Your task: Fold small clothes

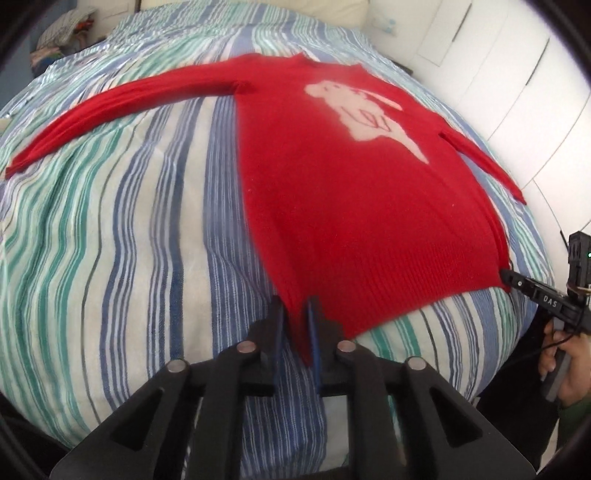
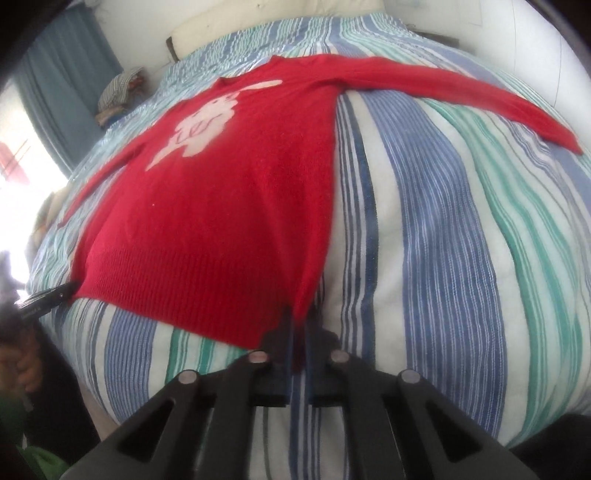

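Red sweater [image 1: 332,192] is spread flat, front up, on the striped bed cover [image 1: 110,229], both sleeves stretched out sideways and the ribbed hem lying near the bed's front edge. Left hem corner is pinched in the left tongs [image 1: 295,325], right hem corner is clamped in the right tongs [image 2: 299,332], jaws nearly closed on fabric. Bare cover is seen on both sides of the body; folded clothes [image 1: 62,33] are piled at the far left corner.
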`<action>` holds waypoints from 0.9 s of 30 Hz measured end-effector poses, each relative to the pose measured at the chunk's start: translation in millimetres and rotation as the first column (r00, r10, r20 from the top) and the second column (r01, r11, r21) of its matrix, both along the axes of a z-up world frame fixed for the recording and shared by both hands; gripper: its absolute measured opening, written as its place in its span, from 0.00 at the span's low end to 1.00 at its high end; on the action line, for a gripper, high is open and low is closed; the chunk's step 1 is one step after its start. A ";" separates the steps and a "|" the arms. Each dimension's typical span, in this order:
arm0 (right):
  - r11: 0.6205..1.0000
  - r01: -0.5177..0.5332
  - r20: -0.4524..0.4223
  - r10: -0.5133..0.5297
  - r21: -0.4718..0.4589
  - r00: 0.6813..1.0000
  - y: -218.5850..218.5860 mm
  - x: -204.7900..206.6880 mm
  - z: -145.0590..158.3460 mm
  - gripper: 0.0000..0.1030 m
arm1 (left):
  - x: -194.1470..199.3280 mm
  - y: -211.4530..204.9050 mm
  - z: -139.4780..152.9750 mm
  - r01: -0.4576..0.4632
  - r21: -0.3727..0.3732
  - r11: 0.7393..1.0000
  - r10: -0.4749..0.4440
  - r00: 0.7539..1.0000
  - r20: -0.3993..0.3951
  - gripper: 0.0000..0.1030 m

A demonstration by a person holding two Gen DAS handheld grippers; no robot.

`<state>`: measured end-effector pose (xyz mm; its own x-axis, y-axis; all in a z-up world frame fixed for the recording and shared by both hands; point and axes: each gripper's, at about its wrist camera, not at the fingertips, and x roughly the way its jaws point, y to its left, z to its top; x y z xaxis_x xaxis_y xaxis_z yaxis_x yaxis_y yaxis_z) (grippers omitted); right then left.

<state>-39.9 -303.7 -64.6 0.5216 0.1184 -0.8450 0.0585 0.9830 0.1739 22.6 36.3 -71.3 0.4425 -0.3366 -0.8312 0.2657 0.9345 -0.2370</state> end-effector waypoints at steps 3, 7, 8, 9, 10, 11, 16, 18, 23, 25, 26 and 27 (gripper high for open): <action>1.000 0.015 0.044 -0.016 0.028 0.999 -6.3 -11.7 11.3 0.35 | -8.8 5.6 20.7 -0.064 0.041 0.997 0.060 0.994 0.088 0.81; 0.995 0.098 0.177 -0.097 0.003 0.979 -12.0 -30.1 39.0 0.80 | -9.9 5.0 35.7 -0.118 0.145 0.982 0.090 0.978 0.188 0.88; 0.993 0.114 0.196 -0.110 -0.013 0.974 -12.2 -32.6 44.3 0.80 | -8.7 4.2 35.9 -0.128 0.169 0.977 0.093 0.976 0.198 0.88; 0.991 0.131 0.211 -0.122 -0.033 0.970 -12.3 -34.2 48.7 0.80 | -6.9 3.9 35.2 -0.134 0.187 0.973 0.094 0.974 0.206 0.88; 0.988 0.146 0.224 -0.131 -0.054 0.966 -11.9 -34.9 51.6 0.80 | -4.9 3.9 34.4 -0.138 0.203 0.969 0.095 0.973 0.211 0.88; 0.985 0.158 0.234 -0.136 -0.075 0.963 -11.0 -35.1 53.5 0.80 | -3.0 3.4 33.3 -0.144 0.218 0.965 0.096 0.972 0.215 0.88; 0.978 0.182 0.230 -0.155 -0.105 0.961 -11.0 -30.3 55.2 0.80 | 4.6 4.0 29.7 -0.165 0.253 0.953 0.111 0.970 0.214 0.88; 0.978 0.181 0.232 -0.153 -0.106 0.961 -9.8 -28.0 54.8 0.80 | 5.8 4.9 28.7 -0.172 0.266 0.949 0.115 0.970 0.214 0.88; 0.977 0.181 0.227 -0.152 -0.114 0.962 -8.1 -22.7 50.7 0.80 | 10.7 5.6 27.8 -0.189 0.289 0.938 0.127 0.967 0.221 0.88; 0.976 0.188 0.228 -0.158 -0.113 0.961 -9.0 -20.9 50.2 0.80 | 12.1 6.7 28.4 -0.196 0.291 0.937 0.133 0.966 0.222 0.88; 0.975 0.190 0.227 -0.161 -0.113 0.960 -10.0 -20.4 49.8 0.80 | 12.6 7.0 28.8 -0.197 0.291 0.936 0.134 0.966 0.223 0.88; 0.974 0.194 0.226 -0.164 -0.116 0.960 -10.7 -20.2 49.8 0.80 | 13.3 7.1 29.1 -0.199 0.293 0.935 0.135 0.965 0.224 0.88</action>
<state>-60.1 -314.4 -14.8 0.6939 -0.1012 -0.7129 0.2119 0.9749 0.0678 35.9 43.4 -42.2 0.6350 0.0168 -0.7723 0.1107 0.9875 0.1126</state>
